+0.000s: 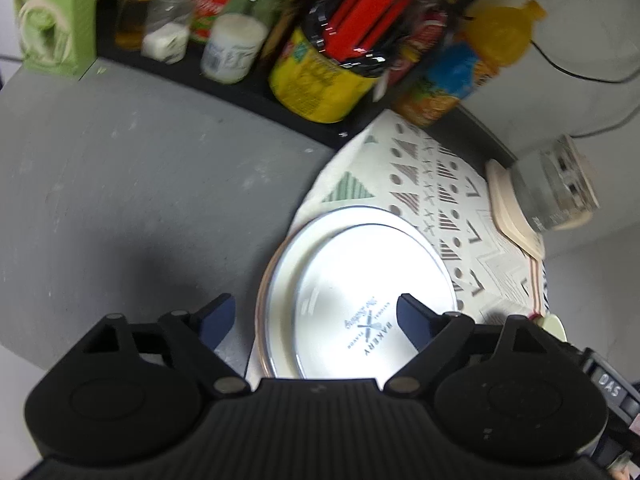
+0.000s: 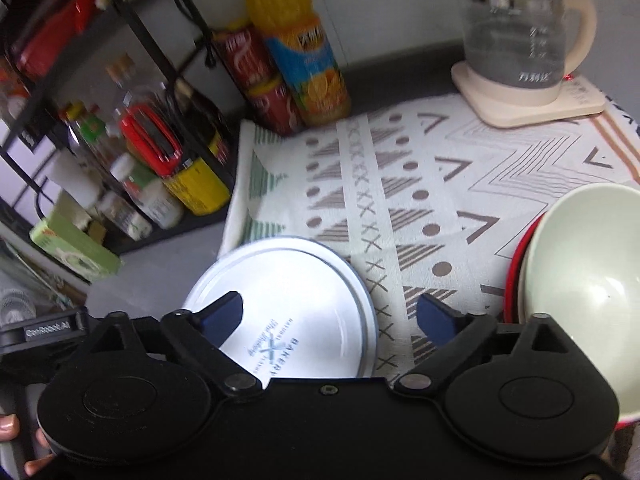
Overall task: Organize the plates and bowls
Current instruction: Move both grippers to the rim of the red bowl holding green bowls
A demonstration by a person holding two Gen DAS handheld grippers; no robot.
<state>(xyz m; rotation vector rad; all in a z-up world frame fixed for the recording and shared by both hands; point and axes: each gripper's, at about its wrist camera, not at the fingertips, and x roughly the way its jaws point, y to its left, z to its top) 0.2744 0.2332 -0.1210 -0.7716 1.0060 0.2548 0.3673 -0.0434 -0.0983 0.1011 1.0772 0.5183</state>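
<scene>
**Plates stacked, both tongs wide**

The white plate (image 1: pixel 372 300) sits atop a larger plate (image 1: pixel 276 280) on the patterned cloth (image 2: pixel 420 184). The left gripper (image 1: pixel 316 320) and right gripper (image 2: pixel 330 320) gape wide, holding nothing (a pale bowl (image 2: pixel 584 272) rests nearby, right).

Glossy white plate (image 1: pixel 360 300) on matt woven cloth (image 2: pixel 420 200); glass kettle (image 2: pixel 516 32).
</scene>
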